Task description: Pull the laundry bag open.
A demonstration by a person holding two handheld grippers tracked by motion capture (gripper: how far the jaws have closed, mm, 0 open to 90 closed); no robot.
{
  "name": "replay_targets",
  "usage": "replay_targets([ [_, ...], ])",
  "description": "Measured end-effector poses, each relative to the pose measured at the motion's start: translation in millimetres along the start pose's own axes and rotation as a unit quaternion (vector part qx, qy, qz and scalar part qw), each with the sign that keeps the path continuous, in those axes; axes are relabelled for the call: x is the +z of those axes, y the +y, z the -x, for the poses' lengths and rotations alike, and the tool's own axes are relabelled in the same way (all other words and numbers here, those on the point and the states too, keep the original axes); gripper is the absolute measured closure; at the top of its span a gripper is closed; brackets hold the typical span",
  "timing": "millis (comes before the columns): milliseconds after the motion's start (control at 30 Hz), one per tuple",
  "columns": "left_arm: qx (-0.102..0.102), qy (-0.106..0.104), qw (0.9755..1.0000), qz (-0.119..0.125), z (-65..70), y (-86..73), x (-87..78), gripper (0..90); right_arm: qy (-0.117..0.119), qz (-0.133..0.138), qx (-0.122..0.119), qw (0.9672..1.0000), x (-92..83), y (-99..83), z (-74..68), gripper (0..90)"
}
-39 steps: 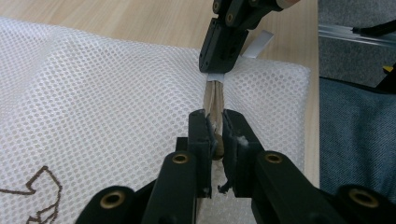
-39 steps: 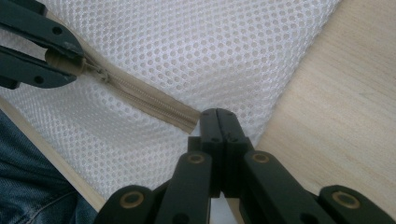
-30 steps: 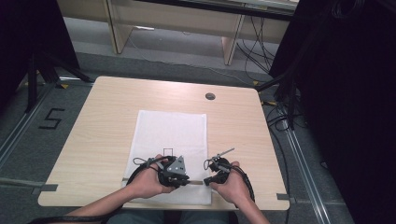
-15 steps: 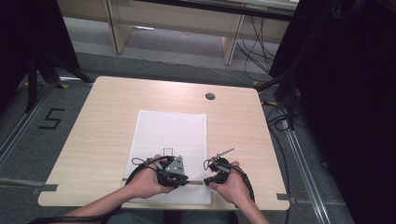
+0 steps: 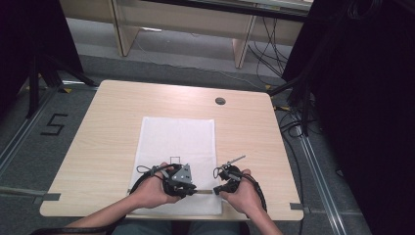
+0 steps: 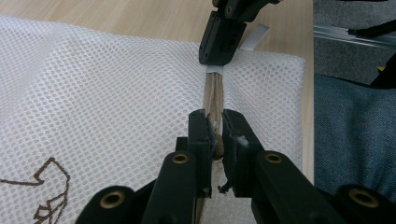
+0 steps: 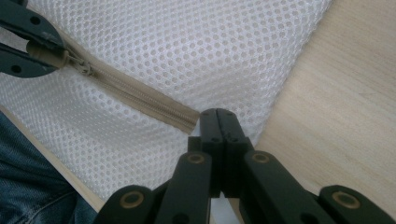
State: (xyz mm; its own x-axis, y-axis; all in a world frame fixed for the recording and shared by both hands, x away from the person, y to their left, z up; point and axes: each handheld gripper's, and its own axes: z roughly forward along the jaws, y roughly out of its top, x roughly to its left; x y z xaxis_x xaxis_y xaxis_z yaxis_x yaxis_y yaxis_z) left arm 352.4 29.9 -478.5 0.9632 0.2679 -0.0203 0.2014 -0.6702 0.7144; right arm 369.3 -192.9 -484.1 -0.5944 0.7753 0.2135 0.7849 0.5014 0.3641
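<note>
A white mesh bag (image 5: 178, 139) lies flat on the wooden table (image 5: 107, 132), its beige zipper (image 6: 215, 91) running along the near edge. My left gripper (image 6: 214, 123) is shut on the zipper pull (image 6: 217, 145), the slider (image 7: 84, 69) just beyond its jaws. Facing it across a short stretch of closed zipper (image 7: 135, 95), my right gripper (image 7: 218, 116) is shut on the bag's edge at the zipper's end. In the high view the left gripper (image 5: 192, 191) and right gripper (image 5: 219, 189) sit close together near the table's front edge, each in a hand.
A round cable hole (image 5: 220, 101) is set in the table's far right part. A brown printed outline (image 6: 46, 191) marks the bag. The person's jeans (image 6: 355, 140) lie just past the near table edge. Black stands and cables (image 5: 293, 107) flank the table.
</note>
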Motion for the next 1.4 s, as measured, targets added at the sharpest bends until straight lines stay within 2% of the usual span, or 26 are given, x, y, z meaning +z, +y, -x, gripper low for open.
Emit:
replay_targets([
  [100, 0.006, 0.004, 1.0, -0.001, -0.3, -0.1, -2.7, 81.8, 0.0, 0.001, -0.001, 1.0, -0.1, -0.1, -0.2, 90.0],
  [133, 0.003, 0.004, 1.0, -0.001, -0.2, -0.6, -3.2, 81.8, -0.002, -0.002, 0.008, 1.0, -0.4, -0.2, -1.3, 90.0],
  [167, 0.001, 0.006, 1.0, -0.001, -0.3, -1.1, -4.0, 81.8, 0.0, 0.005, -0.014, 0.9999, 0.8, 0.3, 1.7, 90.0],
  [267, 0.001, 0.004, 1.0, -0.001, -1.1, -2.3, -5.4, 81.8, -0.003, 0.0, 0.005, 1.0, -0.1, 0.0, -1.6, 90.0],
  [367, 0.008, 0.006, 0.9999, -0.008, -1.3, -2.2, -6.5, 81.8, -0.004, 0.0, 0.004, 1.0, 0.0, 0.3, -1.8, 90.0],
  [433, 0.003, 0.006, 1.0, -0.003, -1.0, -2.7, -7.4, 81.8, -0.006, -0.001, 0.004, 1.0, -0.1, 0.3, -2.1, 90.0],
  [467, -0.001, 0.004, 1.0, -0.003, -1.4, -3.0, -8.0, 81.8, -0.005, -0.007, 0.013, 0.9999, -0.9, 0.3, -3.6, 90.0],
  [533, -0.001, 0.008, 1.0, -0.002, -1.3, -4.0, -9.0, 81.8, -0.007, -0.003, 0.003, 1.0, -0.4, 0.6, -2.8, 90.0],
  [600, 0.0, 0.009, 1.0, -0.003, -1.1, -5.0, -9.6, 81.8, -0.005, -0.008, 0.012, 0.9999, -1.0, 0.5, -4.2, 90.0],
  [867, -0.003, 0.008, 1.0, -0.002, -2.9, -8.0, -14.0, 81.8, -0.009, -0.003, 0.005, 0.9999, -0.3, 0.5, -3.3, 90.0],
  [967, -0.004, 0.008, 1.0, -0.003, -3.3, -9.2, -15.0, 81.8, -0.004, -0.01, 0.02, 0.9997, -0.9, 0.3, -5.7, 90.0],
  [1033, -0.008, 0.007, 0.9999, -0.001, -3.2, -10.0, -15.5, 81.8, -0.004, -0.013, 0.02, 0.9997, -1.4, 0.4, -5.7, 90.0],
  [1100, -0.001, 0.009, 0.9999, -0.006, -3.7, -10.2, -16.8, 81.8, -0.007, -0.008, 0.01, 0.9999, -0.8, 0.5, -4.4, 90.0],
  [1167, -0.002, 0.008, 1.0, -0.005, -4.2, -10.9, -17.9, 81.8, -0.007, -0.011, 0.014, 0.9998, -1.1, 0.6, -5.3, 90.0],
  [1200, -0.006, 0.008, 0.9999, -0.003, -3.7, -11.4, -18.1, 81.8, -0.009, -0.004, 0.001, 0.9999, -0.2, 0.7, -3.4, 90.0],
  [1400, -0.008, 0.007, 0.9999, -0.003, -4.4, -13.6, -19.8, 81.8, -0.008, -0.005, 0.0, 1.0, 0.2, 0.9, -3.1, 90.0],
])
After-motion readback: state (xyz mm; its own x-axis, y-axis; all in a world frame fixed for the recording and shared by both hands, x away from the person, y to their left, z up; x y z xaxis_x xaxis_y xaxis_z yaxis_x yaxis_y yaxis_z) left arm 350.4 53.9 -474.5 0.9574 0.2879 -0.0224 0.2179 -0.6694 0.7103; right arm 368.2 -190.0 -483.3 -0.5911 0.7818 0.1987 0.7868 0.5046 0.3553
